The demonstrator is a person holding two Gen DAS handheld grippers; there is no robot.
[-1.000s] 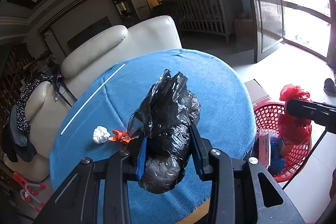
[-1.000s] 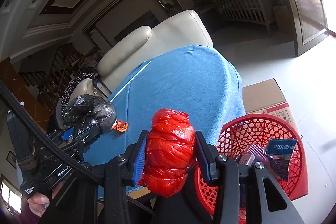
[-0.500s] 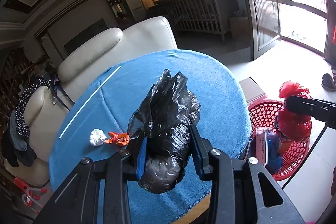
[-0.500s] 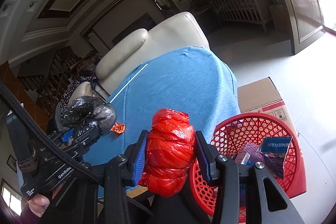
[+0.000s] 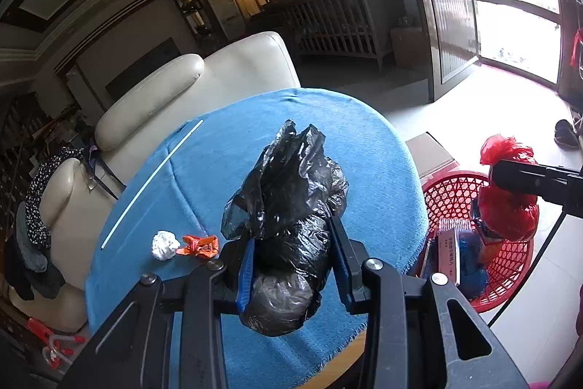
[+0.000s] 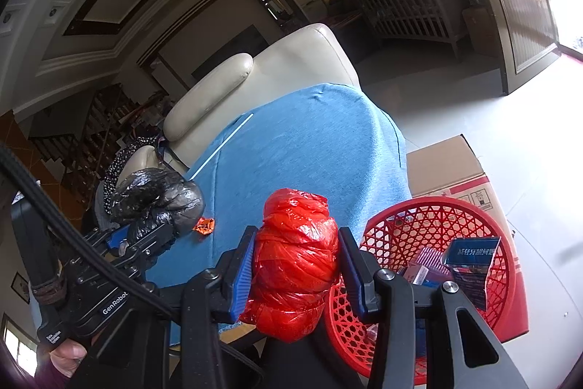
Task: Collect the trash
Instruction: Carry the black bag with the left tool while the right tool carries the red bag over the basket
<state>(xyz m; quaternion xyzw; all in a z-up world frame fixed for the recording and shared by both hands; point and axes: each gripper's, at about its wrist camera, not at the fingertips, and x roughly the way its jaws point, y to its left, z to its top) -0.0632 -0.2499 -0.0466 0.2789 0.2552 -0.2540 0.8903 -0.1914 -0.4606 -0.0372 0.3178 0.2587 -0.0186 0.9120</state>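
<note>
In the left wrist view, the left gripper (image 5: 291, 265) clamped a black trash bag (image 5: 288, 206) above the blue table (image 5: 364, 148), where a white paper wad (image 5: 164, 245) and an orange scrap (image 5: 198, 246) lay uncollected. In the right wrist view, the right gripper (image 6: 296, 268) squeezed a red bag (image 6: 296, 261) beside the red basket (image 6: 419, 225), which already held boxes; neither bag was in.

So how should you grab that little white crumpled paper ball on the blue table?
Pinch the white paper ball across its middle, coming straight down from above. It is small, roundish and lies flat on the blue tablecloth, with the orange scrap right beside it.
</note>
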